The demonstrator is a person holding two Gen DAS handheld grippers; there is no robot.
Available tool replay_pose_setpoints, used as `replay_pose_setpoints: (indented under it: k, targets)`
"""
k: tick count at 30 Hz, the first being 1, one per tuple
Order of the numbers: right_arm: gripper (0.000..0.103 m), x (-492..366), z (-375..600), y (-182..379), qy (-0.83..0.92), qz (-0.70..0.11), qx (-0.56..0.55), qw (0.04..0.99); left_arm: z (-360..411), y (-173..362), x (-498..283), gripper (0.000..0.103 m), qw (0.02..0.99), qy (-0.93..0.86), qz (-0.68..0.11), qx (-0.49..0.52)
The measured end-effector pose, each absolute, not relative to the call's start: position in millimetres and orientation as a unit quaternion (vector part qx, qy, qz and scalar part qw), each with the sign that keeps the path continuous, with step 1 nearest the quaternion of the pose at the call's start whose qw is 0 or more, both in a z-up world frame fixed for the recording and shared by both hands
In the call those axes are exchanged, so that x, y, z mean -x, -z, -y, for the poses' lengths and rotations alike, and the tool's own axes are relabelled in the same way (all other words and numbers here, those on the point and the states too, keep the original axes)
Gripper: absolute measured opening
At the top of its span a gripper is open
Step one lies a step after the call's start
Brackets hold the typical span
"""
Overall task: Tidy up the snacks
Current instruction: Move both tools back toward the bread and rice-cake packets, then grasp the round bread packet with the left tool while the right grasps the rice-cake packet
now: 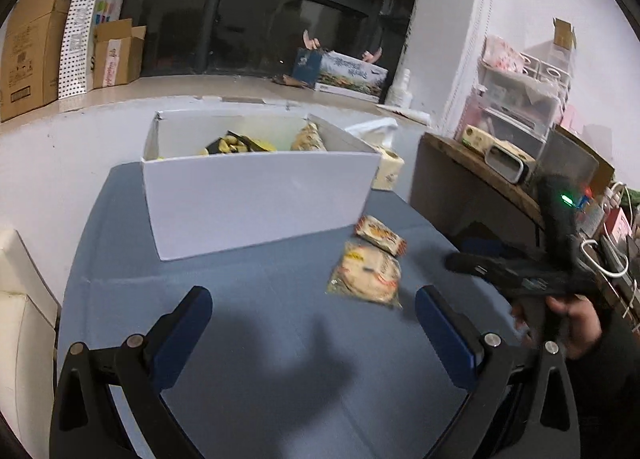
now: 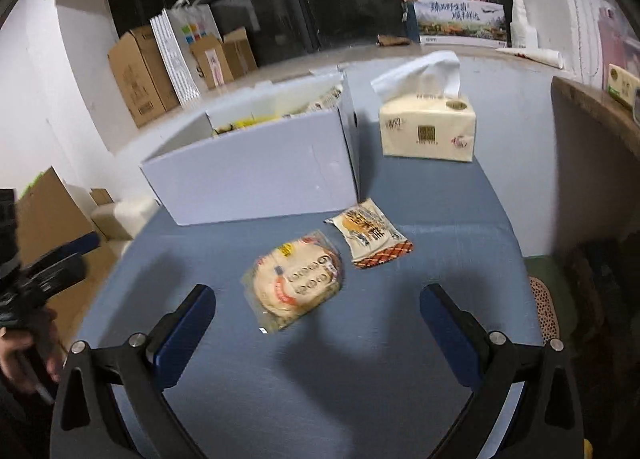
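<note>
Broadly, a blue surface (image 2: pixel 400 359) carries a white box (image 2: pixel 256 175) already holding what look like snack packets, though blur hides details. Just before it lie a round clear snack bag (image 2: pixel 298 283) and a smaller sachet (image 2: pixel 370 233). Both the left gripper (image 1: pixel 314 329) and right gripper (image 2: pixel 318 329) have jaws spread wide, empty.

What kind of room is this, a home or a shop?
Probably a home room used for storage: brown cardboard boxes stand by the dark window, clear plastic drawers line the wall, and a cream tissue pack lies on the blue-covered table.
</note>
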State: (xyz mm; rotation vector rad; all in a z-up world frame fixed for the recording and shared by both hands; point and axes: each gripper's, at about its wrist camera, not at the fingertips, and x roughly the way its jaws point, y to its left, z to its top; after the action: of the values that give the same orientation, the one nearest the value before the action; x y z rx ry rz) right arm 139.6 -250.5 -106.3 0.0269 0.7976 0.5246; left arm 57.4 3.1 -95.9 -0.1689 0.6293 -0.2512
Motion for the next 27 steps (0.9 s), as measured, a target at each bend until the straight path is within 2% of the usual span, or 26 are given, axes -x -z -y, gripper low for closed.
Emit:
replay_pose_setpoints:
  k: [9,15,16,18,19,20,27]
  targets:
    - [0.103,-228,222,128,-0.216,-0.425,0.037,0.878,29,103,-51,0.103,0.933,0.159,-0.319,0.047]
    - [0.102,-258,207,153,-0.21,-0.46,0.083,0.859,41,110,-53,0.103,0.927,0.17,-0.332,0.036]
    - [0.099,-261,206,158,-0.214,-0.469,0.083,0.853,42,110,-54,0.103,0.927,0.171,-0.333,0.035]
    - [0.076,-260,205,163,-0.205,-0.467,0.099,0.855,42,111,-55,0.103,0.926,0.171,-0.335,0.032]
    - [0.07,-259,204,163,-0.196,-0.459,0.112,0.859,43,112,-58,0.103,0.926,0.17,-0.337,0.032]
    - [0.047,-258,206,160,-0.202,-0.457,0.105,0.86,43,113,-58,0.103,0.925,0.17,-0.338,0.033]
    - [0.045,-245,213,151,-0.208,-0.449,0.111,0.862,47,112,-66,0.103,0.922,0.18,-0.341,0.028]
